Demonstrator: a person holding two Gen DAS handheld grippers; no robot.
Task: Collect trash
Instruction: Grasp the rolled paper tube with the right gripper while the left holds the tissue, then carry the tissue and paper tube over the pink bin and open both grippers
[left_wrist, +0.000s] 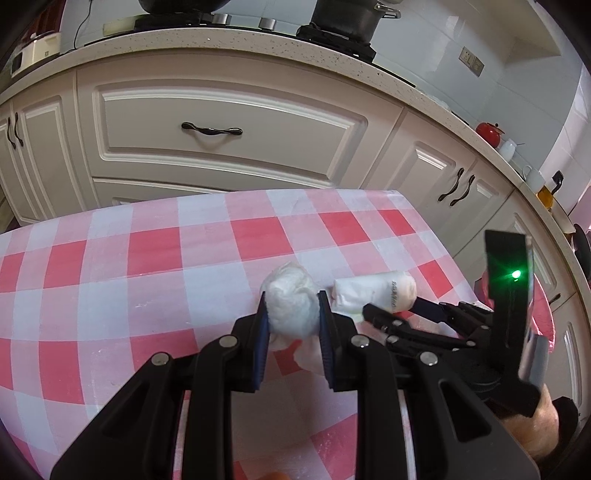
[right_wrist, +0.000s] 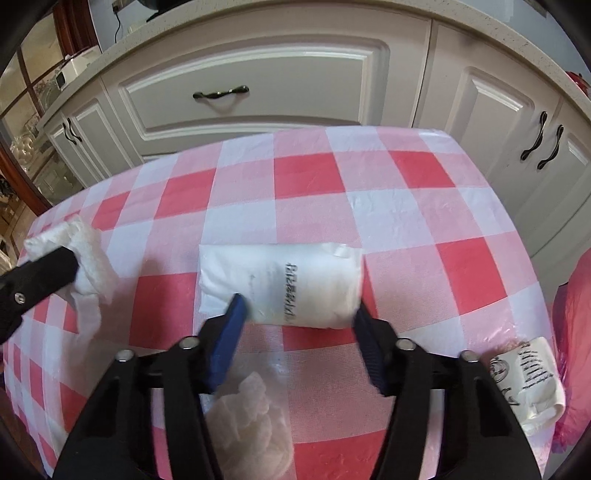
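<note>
Trash sits in both your tools: your left gripper (left_wrist: 291, 314) clamps a crumpled tissue wad (left_wrist: 291, 304), while a white printed packet (right_wrist: 284, 284) lies on the checked tablecloth (right_wrist: 369, 177) between your right gripper's (right_wrist: 297, 312) half-closed fingers, both pads at its near edge.

Checked tablecloth (left_wrist: 155, 251); cream cabinets (left_wrist: 229, 129) behind; pot (left_wrist: 347, 18), perhaps on stove.
</note>
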